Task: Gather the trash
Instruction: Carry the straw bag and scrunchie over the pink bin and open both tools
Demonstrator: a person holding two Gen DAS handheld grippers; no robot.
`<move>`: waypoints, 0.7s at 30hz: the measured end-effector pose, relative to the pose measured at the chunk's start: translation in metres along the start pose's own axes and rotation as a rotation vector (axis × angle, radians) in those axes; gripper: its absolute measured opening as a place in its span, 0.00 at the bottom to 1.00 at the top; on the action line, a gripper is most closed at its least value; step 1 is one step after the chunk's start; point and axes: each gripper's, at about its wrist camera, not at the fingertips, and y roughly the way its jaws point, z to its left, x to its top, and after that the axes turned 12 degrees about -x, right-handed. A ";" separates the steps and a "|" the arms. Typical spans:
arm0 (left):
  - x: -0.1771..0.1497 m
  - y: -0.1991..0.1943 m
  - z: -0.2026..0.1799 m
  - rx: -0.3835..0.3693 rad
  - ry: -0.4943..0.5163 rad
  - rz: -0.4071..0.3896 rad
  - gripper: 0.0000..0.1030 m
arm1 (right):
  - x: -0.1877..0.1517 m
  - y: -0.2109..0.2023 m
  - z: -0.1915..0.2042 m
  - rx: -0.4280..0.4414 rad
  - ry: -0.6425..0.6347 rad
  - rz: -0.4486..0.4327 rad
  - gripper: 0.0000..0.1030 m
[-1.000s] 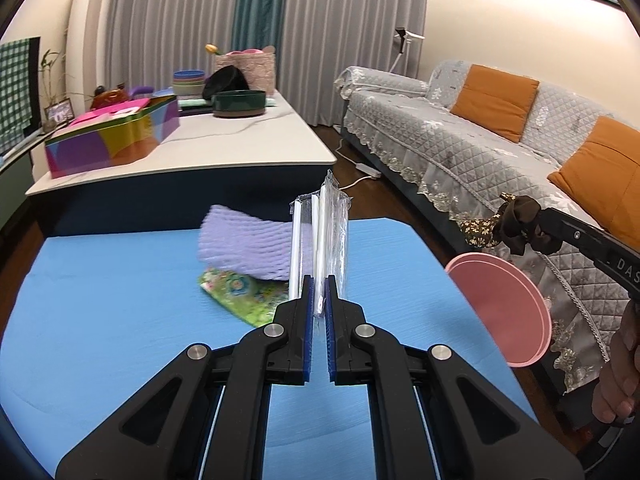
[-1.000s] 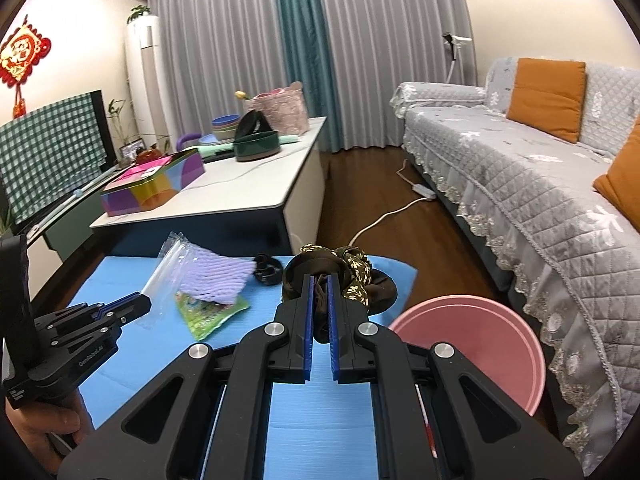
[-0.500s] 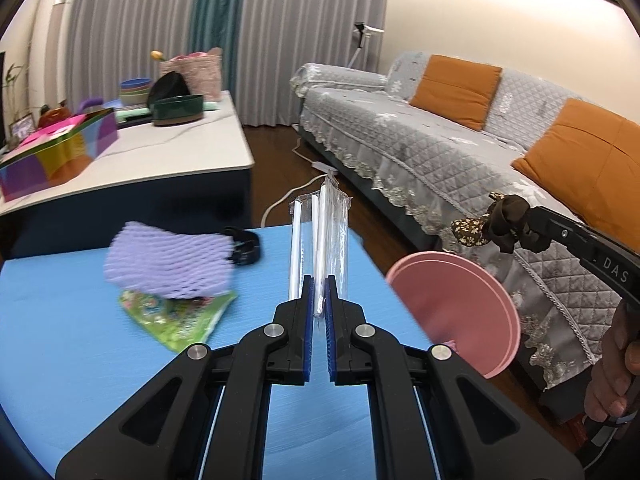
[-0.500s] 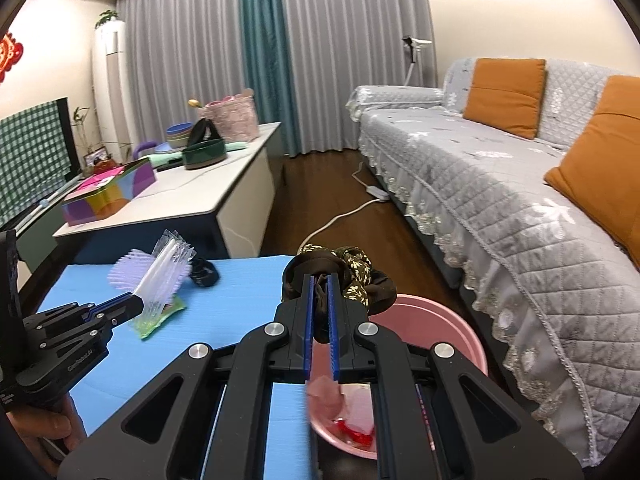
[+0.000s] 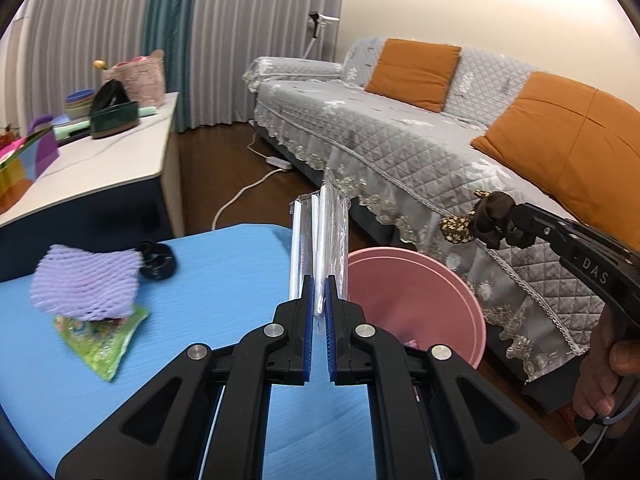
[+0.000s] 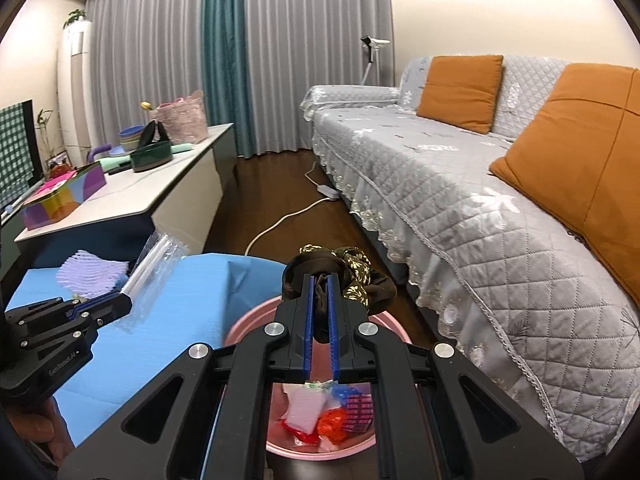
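right gripper (image 6: pixel 319 300) is clamped on a crumpled brown fabric scrap with a small floral print (image 6: pixel 352 276). it hangs above the round pink plastic bin (image 6: pixel 248 326), which sits on the floor just off the table edge with wrappers already in the bottom. from my wrist view the scrap sits over the far part of the bin opening, so i'd release there, not any further out toward the sofa.

left gripper (image 5: pixel 319 300) is pinched on a clear plastic sleeve holding white straws (image 5: pixel 320 236). the sleeve stands upright above the table edge, beside the bin's near rim and not yet over the opening. i judge it needs to go further over the bin before letting go, because the sleeve is long and light and could tip back onto the blue tablecloth (image 5: pixel 224 264).

i'd drop one at a time, fabric first, to keep the two tools apart over the bin.

left on the table, further back: a lilac foam fruit net (image 5: pixel 86 290) lying on a green printed snack packet (image 5: pixel 100 340), and a small black ring-shaped item (image 5: pixel 158 260) just behind the net. those come next.
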 end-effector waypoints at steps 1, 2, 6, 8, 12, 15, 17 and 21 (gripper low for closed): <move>0.001 0.004 -0.003 -0.006 0.005 0.004 0.05 | -0.001 0.002 -0.003 -0.008 0.001 0.002 0.07; 0.001 0.008 -0.006 -0.013 0.011 0.008 0.05 | -0.001 0.003 -0.004 -0.014 0.001 0.002 0.07; 0.003 0.022 -0.016 -0.036 0.029 0.019 0.05 | -0.002 0.008 -0.010 -0.033 0.006 0.006 0.07; 0.004 0.030 -0.018 -0.043 0.033 0.022 0.05 | -0.002 0.010 -0.011 -0.043 0.010 0.006 0.07; 0.004 0.043 -0.018 -0.052 0.024 0.040 0.05 | -0.002 0.018 -0.016 -0.057 0.019 0.011 0.07; 0.004 0.051 -0.020 -0.055 0.031 0.051 0.05 | -0.002 0.022 -0.017 -0.063 0.024 0.011 0.07; 0.006 0.055 -0.021 -0.059 0.033 0.055 0.05 | -0.002 0.024 -0.018 -0.067 0.027 0.011 0.07; 0.009 0.062 -0.023 -0.066 0.037 0.061 0.05 | -0.002 0.026 -0.018 -0.071 0.037 0.012 0.07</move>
